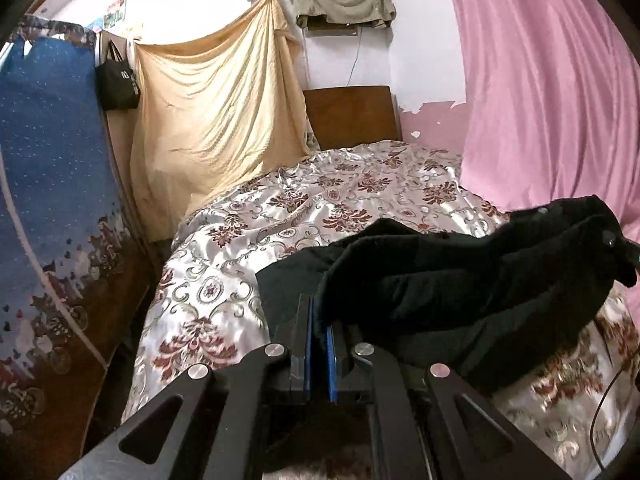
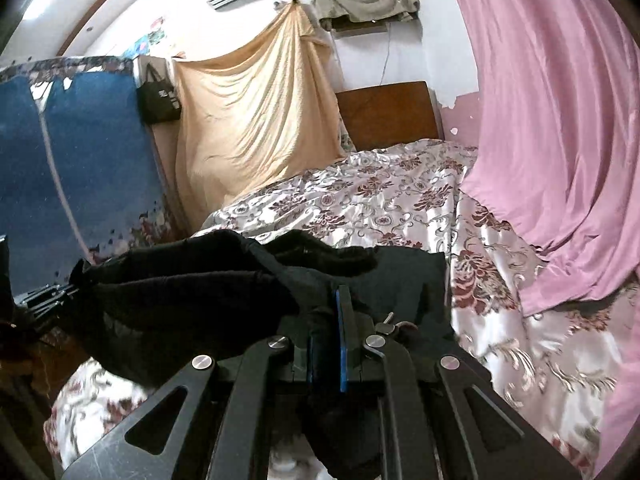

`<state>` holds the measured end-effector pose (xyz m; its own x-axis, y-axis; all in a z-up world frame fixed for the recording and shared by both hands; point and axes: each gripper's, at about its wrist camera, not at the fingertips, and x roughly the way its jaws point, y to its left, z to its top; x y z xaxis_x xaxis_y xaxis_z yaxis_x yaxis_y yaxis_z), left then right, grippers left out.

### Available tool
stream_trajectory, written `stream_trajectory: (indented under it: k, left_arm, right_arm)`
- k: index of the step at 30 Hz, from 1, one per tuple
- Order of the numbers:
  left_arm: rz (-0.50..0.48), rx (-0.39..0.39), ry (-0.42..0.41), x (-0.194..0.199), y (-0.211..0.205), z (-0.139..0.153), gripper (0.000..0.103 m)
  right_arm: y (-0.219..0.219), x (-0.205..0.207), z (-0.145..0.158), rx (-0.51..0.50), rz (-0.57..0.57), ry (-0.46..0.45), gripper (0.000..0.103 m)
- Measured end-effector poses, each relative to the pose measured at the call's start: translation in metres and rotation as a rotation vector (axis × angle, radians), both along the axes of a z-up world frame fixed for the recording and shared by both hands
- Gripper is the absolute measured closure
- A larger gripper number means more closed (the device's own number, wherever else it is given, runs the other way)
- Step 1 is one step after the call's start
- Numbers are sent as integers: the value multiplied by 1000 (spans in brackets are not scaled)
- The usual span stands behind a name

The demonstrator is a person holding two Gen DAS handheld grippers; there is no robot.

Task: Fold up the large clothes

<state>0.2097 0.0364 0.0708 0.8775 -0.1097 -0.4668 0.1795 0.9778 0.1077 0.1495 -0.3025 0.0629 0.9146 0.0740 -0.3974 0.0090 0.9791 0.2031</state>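
Left gripper (image 1: 320, 320) pinching edge of black garment (image 1: 460, 280), jaws nearly closed on fabric. Right gripper (image 2: 330, 320) clamping same garment (image 2: 192, 296). Garment hanging bunched between both, just above floral bedspread (image 1: 320, 200), pink curtain (image 1: 540, 100) beside bedspread.

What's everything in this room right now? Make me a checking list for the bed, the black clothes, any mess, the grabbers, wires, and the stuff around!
Surface: bed with a flowered satin bedspread, wrinkled.
Job's things: black garment, bunched and lifted between both grippers, not yet folded flat.
Clutter: nothing seen on the bedspread besides the garment.
Grippers: left gripper shut on the garment's edge; right gripper shut on the garment too.
Cables: thin dark cable at the bed's right edge; a wire hangs on the wall.
Surroundings: pink curtain, beige sheet, black bag, wooden headboard, blue panel.
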Motion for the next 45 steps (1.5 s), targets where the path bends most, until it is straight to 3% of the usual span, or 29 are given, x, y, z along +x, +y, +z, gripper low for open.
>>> stream_trajectory:
  k: [6, 16, 25, 34, 38, 45]
  left_arm:
    - [0, -11, -27, 62, -4, 9, 97]
    - [-12, 69, -56, 170, -25, 26, 97]
    - [-3, 99, 30, 252, -42, 4, 97]
    - [13, 48, 132, 308, -43, -39, 97]
    - [18, 33, 163, 320, -45, -55, 97]
    - [20, -61, 241, 331, -32, -70, 93]
  right_arm:
    - [-2, 62, 5, -34, -25, -13, 95]
    - [-12, 186, 35, -146, -3, 16, 95]
    - [-22, 293, 13, -199, 0, 126, 95]
    - [-28, 330, -31, -199, -15, 186, 95]
    - [-30, 338, -44, -196, -22, 203, 95]
    - [-29, 344, -58, -204, -28, 219, 94]
